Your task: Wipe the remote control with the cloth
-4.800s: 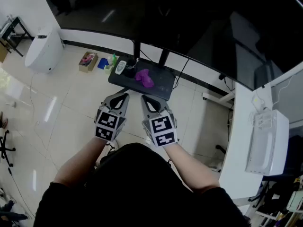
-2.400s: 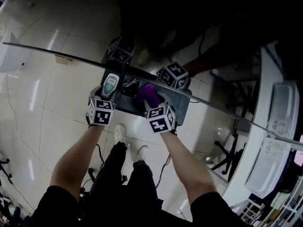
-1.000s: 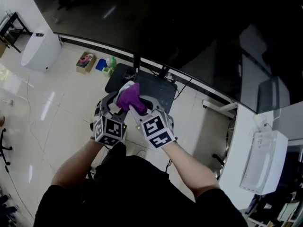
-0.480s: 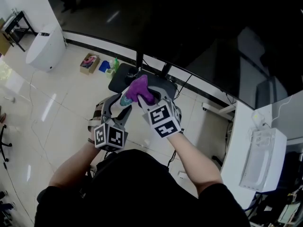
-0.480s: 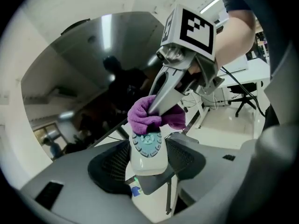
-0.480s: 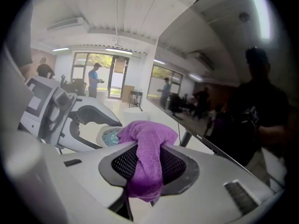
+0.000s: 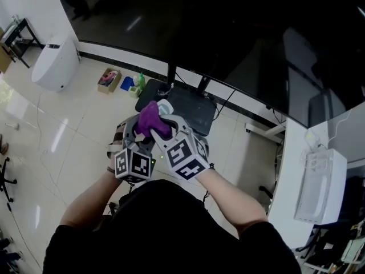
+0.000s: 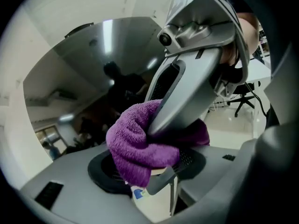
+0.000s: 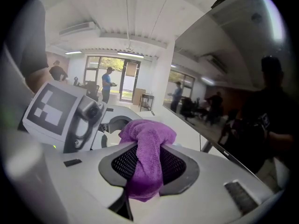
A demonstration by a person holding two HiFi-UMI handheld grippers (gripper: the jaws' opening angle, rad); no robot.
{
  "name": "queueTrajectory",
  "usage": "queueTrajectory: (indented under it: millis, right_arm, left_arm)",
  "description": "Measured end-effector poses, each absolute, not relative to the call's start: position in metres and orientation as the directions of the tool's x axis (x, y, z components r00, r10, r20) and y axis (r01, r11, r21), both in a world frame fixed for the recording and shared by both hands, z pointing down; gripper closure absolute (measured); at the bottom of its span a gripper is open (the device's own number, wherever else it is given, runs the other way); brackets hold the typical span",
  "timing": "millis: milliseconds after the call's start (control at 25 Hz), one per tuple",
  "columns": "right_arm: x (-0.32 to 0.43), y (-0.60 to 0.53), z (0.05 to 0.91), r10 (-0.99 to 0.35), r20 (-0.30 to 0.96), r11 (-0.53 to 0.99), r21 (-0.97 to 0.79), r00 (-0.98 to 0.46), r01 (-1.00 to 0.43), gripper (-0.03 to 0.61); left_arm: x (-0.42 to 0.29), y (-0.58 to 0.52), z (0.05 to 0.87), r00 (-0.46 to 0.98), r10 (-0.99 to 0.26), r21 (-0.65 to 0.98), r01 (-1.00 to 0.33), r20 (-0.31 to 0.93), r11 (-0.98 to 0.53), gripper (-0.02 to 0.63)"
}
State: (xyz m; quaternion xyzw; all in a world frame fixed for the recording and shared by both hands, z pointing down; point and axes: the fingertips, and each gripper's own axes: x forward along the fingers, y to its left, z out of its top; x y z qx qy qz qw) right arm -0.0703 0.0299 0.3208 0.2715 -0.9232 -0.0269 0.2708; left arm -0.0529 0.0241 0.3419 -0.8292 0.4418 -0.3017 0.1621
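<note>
Both grippers are raised in front of me in the head view, their jaws crossing. My left gripper (image 7: 141, 131) is shut on the white remote control (image 7: 165, 107), of which only one end shows beyond the cloth. My right gripper (image 7: 162, 127) is shut on the bunched purple cloth (image 7: 150, 120), which lies on top of the remote. In the left gripper view the cloth (image 8: 135, 148) covers the remote (image 8: 140, 193) between the jaws, and a finger (image 8: 187, 92) of the right gripper comes down from above. In the right gripper view the cloth (image 9: 147, 139) is pinched between the pads.
A black stand base (image 7: 191, 104) lies on the tiled floor below the grippers, under a large dark screen (image 7: 228, 33). A white appliance (image 7: 54, 67) and a small box (image 7: 108, 79) with bottles sit at the left. A white desk (image 7: 319, 176) runs along the right.
Since the earliest frames, both grippers took the remote and cloth off the black base and lifted them. In the last half second the right gripper dragged the cloth left and toward me along the remote.
</note>
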Motion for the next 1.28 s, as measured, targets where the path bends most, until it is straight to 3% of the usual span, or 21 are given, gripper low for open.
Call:
queueTrajectory:
  millis: [360, 440, 560, 680, 800, 880, 1000, 1280]
  right_arm:
    - [-0.033, -0.009, 0.299, -0.648, 0.434, 0.750, 0.220, -0.626, -0.624, 0.446]
    - [-0.030, -0.007, 0.281, -0.672, 0.365, 0.733, 0.197, -0.645, -0.652, 0.446]
    - [-0.014, -0.002, 0.258, -0.698, 0.203, 0.705, 0.033, -0.686, -0.708, 0.446]
    - [-0.013, 0.007, 0.270, -0.642, 0.118, 0.710, -0.281, -0.758, -0.645, 0.446]
    - [-0.028, 0.020, 0.290, -0.558, 0.092, 0.719, -0.443, -0.825, -0.535, 0.446]
    - [-0.038, 0.030, 0.297, -0.504, 0.067, 0.732, -0.497, -0.861, -0.466, 0.446]
    - [-0.043, 0.034, 0.300, -0.479, 0.041, 0.732, -0.532, -0.877, -0.425, 0.446]
    - [-0.012, -0.008, 0.280, -0.573, 0.034, 0.698, -0.505, -0.819, -0.509, 0.446]
  left_arm:
    - [-0.061, 0.050, 0.345, 0.475, -0.803, -0.455, -0.661, 0.361, -0.596, 0.380]
    - [-0.067, 0.047, 0.349, 0.524, -0.772, -0.279, -0.729, 0.359, -0.625, 0.380]
    - [-0.089, 0.028, 0.343, 0.623, -0.744, 0.329, -0.774, 0.242, -0.541, 0.380]
    - [-0.104, 0.012, 0.325, 0.668, -0.744, 0.780, -0.472, 0.013, -0.410, 0.380]
    - [-0.104, 0.009, 0.305, 0.657, -0.722, 0.913, -0.126, -0.216, -0.388, 0.380]
    - [-0.097, 0.013, 0.295, 0.653, -0.693, 0.916, 0.001, -0.305, -0.402, 0.380]
    - [-0.081, 0.025, 0.292, 0.684, -0.642, 0.910, 0.082, -0.347, -0.405, 0.380]
    - [-0.054, 0.051, 0.293, 0.783, -0.513, 0.901, 0.135, -0.352, -0.412, 0.382]
